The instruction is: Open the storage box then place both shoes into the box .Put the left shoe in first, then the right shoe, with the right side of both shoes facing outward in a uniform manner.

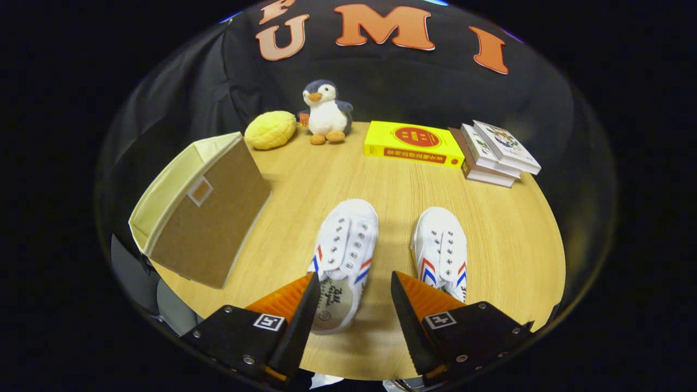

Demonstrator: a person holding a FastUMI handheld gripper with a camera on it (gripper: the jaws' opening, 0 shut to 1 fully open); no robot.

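Spread apart and gripping nothing, the jaws of the gripper (353, 280) hang above the wooden table (506, 239). Just ahead lie two white shoes with toes pointing away: the left shoe (344, 256), its heel partly behind one finger, and the right shoe (441, 250) beside it, apart. Farther left the storage box (204, 212) lies tipped on its side. Beyond sit a yellow book (414, 142), stacked books (498, 152), a plush penguin (325, 111) and a yellow bun-shaped toy (270, 129).
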